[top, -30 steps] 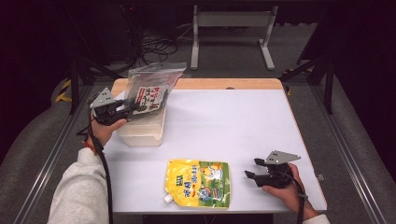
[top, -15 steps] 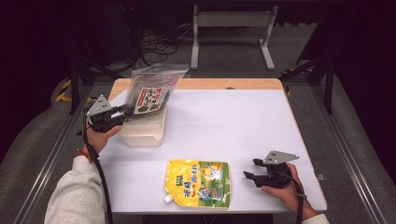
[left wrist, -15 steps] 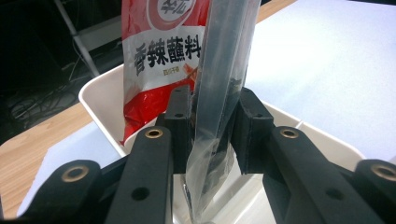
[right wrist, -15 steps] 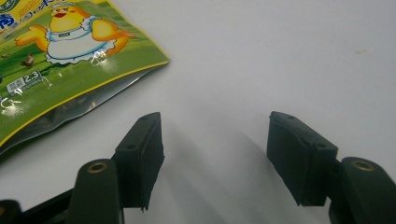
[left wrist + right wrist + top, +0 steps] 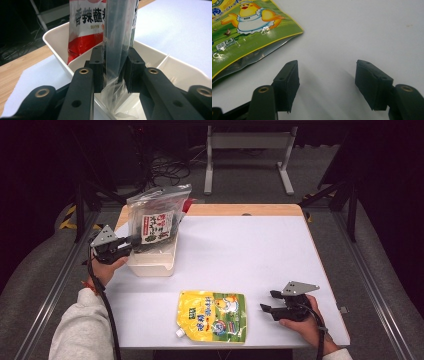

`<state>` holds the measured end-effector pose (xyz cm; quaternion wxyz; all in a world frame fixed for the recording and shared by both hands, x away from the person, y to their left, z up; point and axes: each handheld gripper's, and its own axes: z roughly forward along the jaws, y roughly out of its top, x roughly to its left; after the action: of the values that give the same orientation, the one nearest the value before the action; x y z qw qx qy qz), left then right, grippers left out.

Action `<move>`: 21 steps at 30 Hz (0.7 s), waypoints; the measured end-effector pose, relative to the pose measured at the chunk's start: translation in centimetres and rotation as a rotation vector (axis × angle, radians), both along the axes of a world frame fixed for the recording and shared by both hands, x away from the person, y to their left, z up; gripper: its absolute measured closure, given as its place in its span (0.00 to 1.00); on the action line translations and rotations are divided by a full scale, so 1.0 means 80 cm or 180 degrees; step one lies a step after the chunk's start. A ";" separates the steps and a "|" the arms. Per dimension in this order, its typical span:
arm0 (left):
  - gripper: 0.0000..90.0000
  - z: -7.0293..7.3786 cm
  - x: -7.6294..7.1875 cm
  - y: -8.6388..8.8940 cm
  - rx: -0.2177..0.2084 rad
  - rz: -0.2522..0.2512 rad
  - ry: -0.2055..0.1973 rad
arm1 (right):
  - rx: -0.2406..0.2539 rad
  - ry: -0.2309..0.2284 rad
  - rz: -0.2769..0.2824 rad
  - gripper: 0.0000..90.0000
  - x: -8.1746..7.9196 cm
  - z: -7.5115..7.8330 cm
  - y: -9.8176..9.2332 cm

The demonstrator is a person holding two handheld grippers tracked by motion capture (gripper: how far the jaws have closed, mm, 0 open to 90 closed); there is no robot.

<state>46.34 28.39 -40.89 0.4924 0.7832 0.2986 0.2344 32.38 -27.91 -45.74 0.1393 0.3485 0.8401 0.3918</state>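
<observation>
The left tongs (image 5: 113,70) have just been closing and now pinch the clear bag (image 5: 156,220) standing in the white tub (image 5: 152,262) on the desk (image 5: 250,255), so lower it gently, then let go, while the right tongs (image 5: 270,302), wide open and holding nothing, wait beside the yellow pouch (image 5: 212,316).

Bag (image 5: 155,222) in bin (image 5: 150,265), pouch (image 5: 212,316) nearer

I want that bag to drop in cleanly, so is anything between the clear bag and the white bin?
Nothing visible. The left gripper holds the clear bag upright over the white bin, beside a red-and-white packet already inside.
</observation>
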 end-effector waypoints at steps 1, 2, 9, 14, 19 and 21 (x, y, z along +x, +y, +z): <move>0.81 -0.002 0.000 0.001 -0.0017 -0.0004 0.0017 | -0.0001 -0.0001 0.0003 0.39 0.000 0.000 0.000; 0.81 -0.003 0.000 0.003 -0.0022 -0.0006 0.0025 | -0.0001 -0.0005 0.0005 0.39 0.000 0.000 0.000; 0.81 -0.014 -0.006 0.008 -0.0129 0.0038 0.0066 | 0.0031 -0.0053 0.0006 0.39 -0.001 0.006 0.000; 0.81 -0.017 -0.007 0.007 -0.0177 0.0088 0.0042 | 0.0035 -0.0090 0.0003 0.39 -0.002 0.008 -0.001; 0.79 -0.013 -0.009 0.003 -0.0131 0.0148 0.0063 | 0.0010 -0.0110 0.0012 0.40 -0.003 0.009 0.001; 0.78 -0.013 -0.009 0.004 -0.0144 0.0150 0.0074 | 0.0003 -0.0112 0.0015 0.40 -0.003 0.009 0.001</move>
<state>45.61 28.69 -41.91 0.5009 0.7673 0.3279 0.2300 32.16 -27.84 -44.99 0.1530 0.3396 0.8381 0.3986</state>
